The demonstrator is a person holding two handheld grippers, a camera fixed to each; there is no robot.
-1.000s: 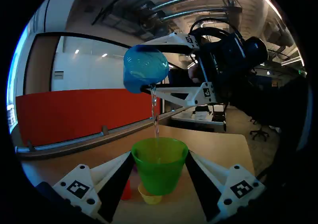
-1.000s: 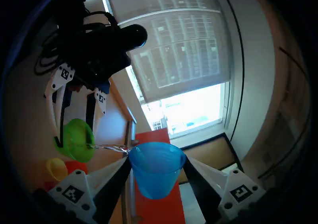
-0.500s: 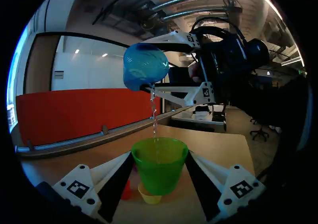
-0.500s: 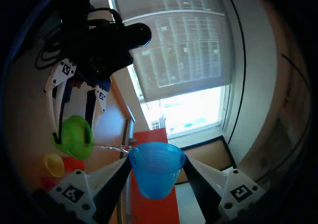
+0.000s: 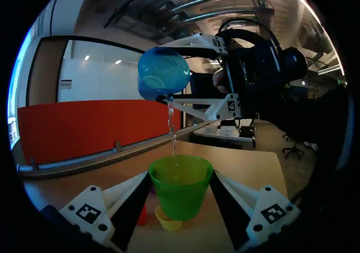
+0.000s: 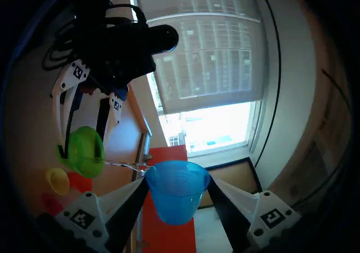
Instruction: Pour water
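My left gripper (image 5: 181, 194) is shut on a green cup (image 5: 181, 191), held upright above the wooden table (image 5: 252, 165). High over it my right gripper (image 5: 180, 78) is shut on a blue cup (image 5: 162, 75) that is tipped over. A thin stream of water (image 5: 171, 125) runs from the blue cup's rim down into the green cup. In the right gripper view the blue cup (image 6: 177, 190) sits between my right gripper's (image 6: 177, 194) fingers, and the water (image 6: 126, 165) reaches the green cup (image 6: 81, 152), held by the left gripper (image 6: 85, 138).
On the table under the green cup stand a small yellow cup (image 5: 167, 219) and a red cup (image 5: 143, 216). A red panel (image 5: 90, 127) and a rail run along the table's far side. A bright window with a blind (image 6: 207, 82) lies behind.
The blue cup has tipped a little further and risen slightly. The water stream has thinned and broken into beads. The green cup has stayed in place.
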